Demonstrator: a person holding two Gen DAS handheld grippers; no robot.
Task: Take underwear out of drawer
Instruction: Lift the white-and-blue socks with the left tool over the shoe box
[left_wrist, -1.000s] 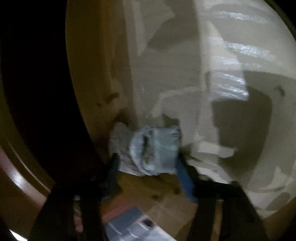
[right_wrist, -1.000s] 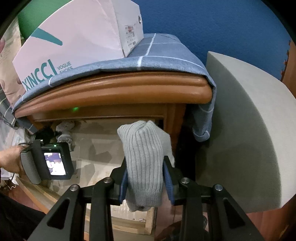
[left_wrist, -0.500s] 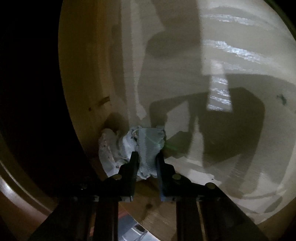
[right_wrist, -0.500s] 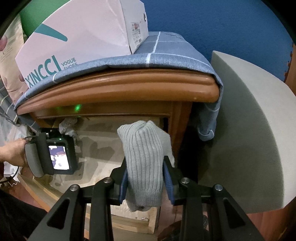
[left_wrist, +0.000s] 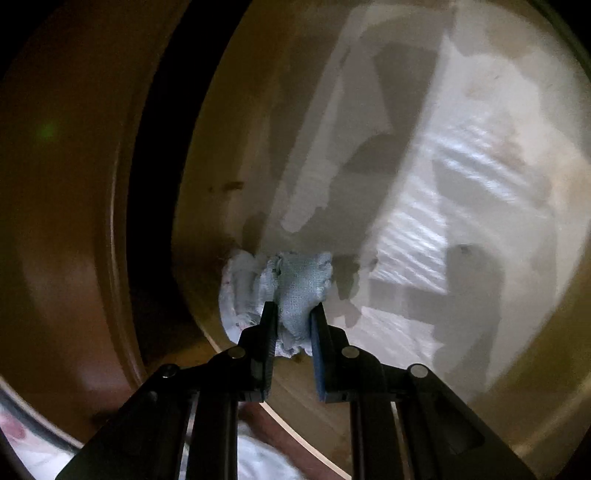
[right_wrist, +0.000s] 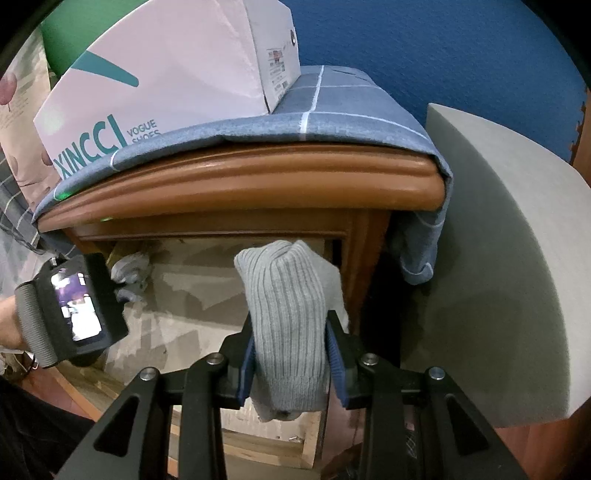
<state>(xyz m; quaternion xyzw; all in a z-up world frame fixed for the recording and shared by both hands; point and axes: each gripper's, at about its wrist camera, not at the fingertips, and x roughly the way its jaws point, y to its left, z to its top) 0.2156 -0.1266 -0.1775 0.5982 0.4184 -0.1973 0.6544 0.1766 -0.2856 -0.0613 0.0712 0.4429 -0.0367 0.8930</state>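
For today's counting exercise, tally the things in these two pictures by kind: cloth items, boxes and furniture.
Cloth items: 3 (grey ribbed garment, pale blue bundle, blue checked cloth)
Boxes: 1 (shoe box)
Furniture: 1 (wooden cabinet, its drawer open)
Total: 5

Beyond the tool: wooden nightstand, top draped in blue checked cloth; white shoe box on it. Blue wall behind. Grey foam slab right.

Dim blurred left view, bright right
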